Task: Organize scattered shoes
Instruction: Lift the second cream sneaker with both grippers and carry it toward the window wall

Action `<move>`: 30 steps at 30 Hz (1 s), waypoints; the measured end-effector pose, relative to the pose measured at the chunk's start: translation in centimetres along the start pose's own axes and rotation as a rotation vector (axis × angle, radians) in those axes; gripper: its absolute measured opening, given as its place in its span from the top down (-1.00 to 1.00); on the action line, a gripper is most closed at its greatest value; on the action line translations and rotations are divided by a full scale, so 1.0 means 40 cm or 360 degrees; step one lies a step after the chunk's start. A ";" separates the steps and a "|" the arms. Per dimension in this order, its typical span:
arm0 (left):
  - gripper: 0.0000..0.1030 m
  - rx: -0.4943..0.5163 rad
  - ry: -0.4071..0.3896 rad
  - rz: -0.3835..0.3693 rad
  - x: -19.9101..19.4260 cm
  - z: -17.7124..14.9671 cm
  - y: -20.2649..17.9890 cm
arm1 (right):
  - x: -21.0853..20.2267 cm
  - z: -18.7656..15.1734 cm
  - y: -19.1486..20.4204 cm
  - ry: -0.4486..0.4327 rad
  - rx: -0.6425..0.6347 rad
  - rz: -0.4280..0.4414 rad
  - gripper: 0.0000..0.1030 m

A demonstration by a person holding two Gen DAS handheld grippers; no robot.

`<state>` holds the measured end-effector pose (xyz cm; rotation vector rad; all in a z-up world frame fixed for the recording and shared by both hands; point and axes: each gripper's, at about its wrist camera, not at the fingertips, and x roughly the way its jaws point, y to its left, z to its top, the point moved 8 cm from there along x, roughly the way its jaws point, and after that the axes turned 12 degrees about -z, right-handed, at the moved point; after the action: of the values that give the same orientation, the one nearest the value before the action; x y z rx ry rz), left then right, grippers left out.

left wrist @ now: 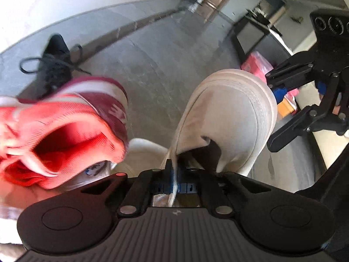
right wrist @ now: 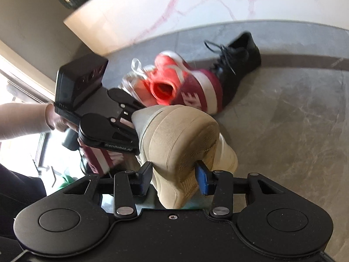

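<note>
A beige shoe [left wrist: 226,120] hangs above the floor between both grippers. My left gripper [left wrist: 174,171] is shut on its white lace and collar edge; the right wrist view shows that left gripper [right wrist: 130,120] at the shoe's opening end. My right gripper [right wrist: 174,174] clamps the beige shoe [right wrist: 181,144] across its sole, with a pad touching each side, and in the left wrist view that gripper [left wrist: 274,111] sits at the toe. A red sneaker [right wrist: 185,87] and a black lace-up shoe [right wrist: 240,56] lie on the floor beyond. Under the held one lies a second beige shoe [right wrist: 229,155].
Grey stone floor [left wrist: 152,65] stretches ahead. A white marbled panel [right wrist: 174,4] stands behind the shoes. A black cabinet [left wrist: 257,39] and a pink box [left wrist: 257,63] are at the right. A person's hand [right wrist: 52,118] holds the left gripper. Another red-striped sneaker [right wrist: 98,159] lies below.
</note>
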<state>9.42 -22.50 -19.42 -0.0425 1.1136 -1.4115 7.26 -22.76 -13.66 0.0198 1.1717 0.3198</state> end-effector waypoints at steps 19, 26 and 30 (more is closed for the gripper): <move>0.98 -0.0301 -0.0545 0.0524 -0.561 -0.050 0.008 | -0.059 0.347 0.381 -0.0335 -0.0557 0.0462 0.25; 0.98 -0.0501 -0.0799 0.0806 -0.806 -0.168 0.030 | 0.001 0.490 0.664 -0.0376 -0.0797 0.0671 0.25; 0.98 -0.0686 -0.0867 0.1037 -0.942 -0.302 0.038 | 0.070 0.523 0.837 -0.0352 -0.0881 0.0811 0.25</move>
<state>11.46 14.28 -4.89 -0.3235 0.8387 -0.5140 19.27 13.06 -1.88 -0.1293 0.8146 1.0579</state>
